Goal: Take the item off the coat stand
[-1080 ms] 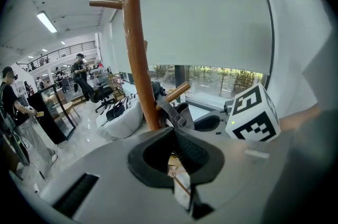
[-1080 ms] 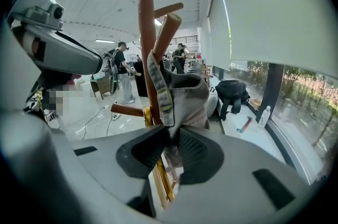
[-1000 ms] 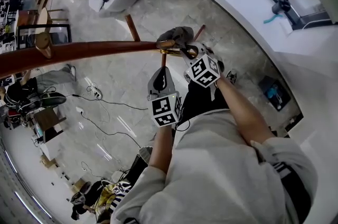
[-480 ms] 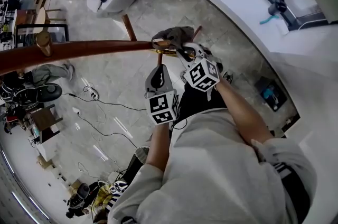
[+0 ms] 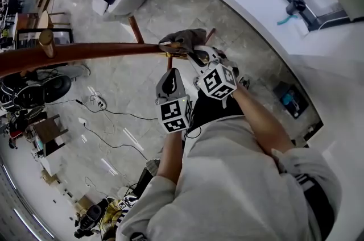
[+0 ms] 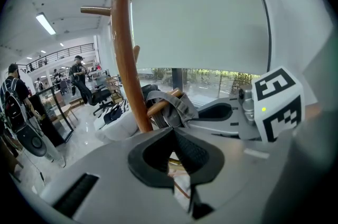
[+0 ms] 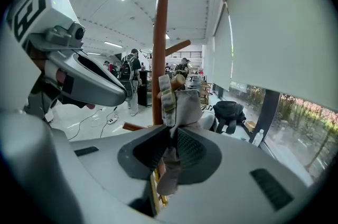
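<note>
The right gripper [image 7: 174, 134] has just been closing its jaws and pinches the lower edge of a grey cloth item [image 7: 188, 104], likely so it can lift the item free. The cloth hangs just ahead, draped over a wooden peg [image 7: 178, 81] of the coat stand [image 7: 160, 43]. The left gripper [image 6: 174, 131], jaws together and empty, sits close beside.

Grey fabric item [image 7: 186, 105], striped strap, draped over wooden peg [image 7: 178, 80] of brown coat stand [image 7: 159, 43]; lower fold pinched in right gripper [image 7: 171, 136] jaws, just closing tighter.
</note>
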Demonstrator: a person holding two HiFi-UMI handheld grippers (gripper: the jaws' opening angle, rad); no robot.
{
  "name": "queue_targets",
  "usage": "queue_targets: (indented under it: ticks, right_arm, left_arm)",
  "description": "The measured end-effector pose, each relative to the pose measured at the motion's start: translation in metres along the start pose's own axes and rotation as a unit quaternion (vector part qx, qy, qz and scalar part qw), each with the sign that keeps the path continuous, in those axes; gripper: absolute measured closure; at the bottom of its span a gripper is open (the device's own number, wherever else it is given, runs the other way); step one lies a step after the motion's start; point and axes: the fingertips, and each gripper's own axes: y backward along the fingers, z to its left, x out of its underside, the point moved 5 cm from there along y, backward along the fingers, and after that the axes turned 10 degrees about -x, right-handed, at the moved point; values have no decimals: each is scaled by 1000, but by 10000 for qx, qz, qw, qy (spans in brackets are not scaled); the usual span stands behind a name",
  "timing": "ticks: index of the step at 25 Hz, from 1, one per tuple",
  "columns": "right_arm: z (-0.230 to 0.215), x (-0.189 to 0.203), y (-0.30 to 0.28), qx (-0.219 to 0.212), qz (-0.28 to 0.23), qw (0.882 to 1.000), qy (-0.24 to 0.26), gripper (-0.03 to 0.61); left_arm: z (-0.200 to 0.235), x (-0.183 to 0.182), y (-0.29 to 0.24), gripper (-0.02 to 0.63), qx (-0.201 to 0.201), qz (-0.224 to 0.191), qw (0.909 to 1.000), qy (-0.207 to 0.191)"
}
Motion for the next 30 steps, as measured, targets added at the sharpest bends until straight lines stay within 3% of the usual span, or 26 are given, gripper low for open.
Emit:
queue_targets:
  ticks: [18,30]
  right_arm:
    - [-6,2,35,287,-199,9994,-20,534]
    - [-35,23,81,929,-221,9948,-348,534]
  left_arm:
    - [-25,-5,-4,603,251,-86,9996,-99]
    - [-68,-23,-22,603,781,-202,9959,-406]
